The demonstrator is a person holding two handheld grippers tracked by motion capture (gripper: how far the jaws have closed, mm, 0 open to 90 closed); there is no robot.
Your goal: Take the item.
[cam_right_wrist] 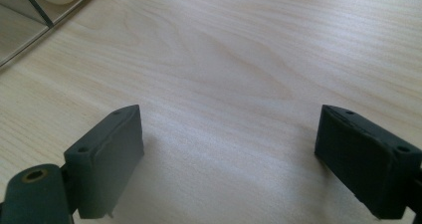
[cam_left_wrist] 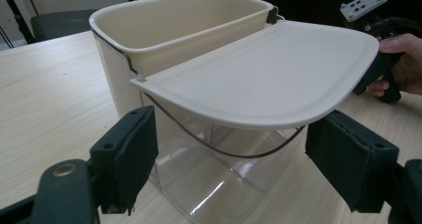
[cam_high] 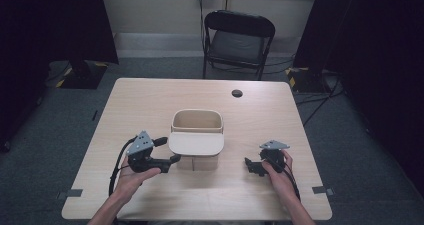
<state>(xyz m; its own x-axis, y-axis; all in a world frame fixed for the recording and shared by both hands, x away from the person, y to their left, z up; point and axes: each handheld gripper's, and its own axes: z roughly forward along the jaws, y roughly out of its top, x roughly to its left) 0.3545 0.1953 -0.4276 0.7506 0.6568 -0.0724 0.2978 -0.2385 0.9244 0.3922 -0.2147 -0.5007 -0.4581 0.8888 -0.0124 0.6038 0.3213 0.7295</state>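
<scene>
A container stands at the middle of the table, with a cream tub (cam_high: 197, 121) on top and a clear lower body (cam_left_wrist: 209, 184). Its cream lid (cam_high: 196, 144) lies flat and juts toward me over the clear part (cam_left_wrist: 268, 74). A thin wire bail runs along its side. My left gripper (cam_high: 169, 150) sits at the container's front left, open. In the left gripper view its jaws (cam_left_wrist: 229, 159) stand one on each side of the clear body below the lid, and the pads do not press on it. My right gripper (cam_high: 254, 166) rests open to the container's right, over bare wood (cam_right_wrist: 229, 159).
The light wooden table (cam_high: 150, 100) has a small black round cap (cam_high: 237, 93) near its far edge. A black folding chair (cam_high: 239, 40) stands beyond the table. Cables trail from both grippers toward me. Dark curtains hang at both sides.
</scene>
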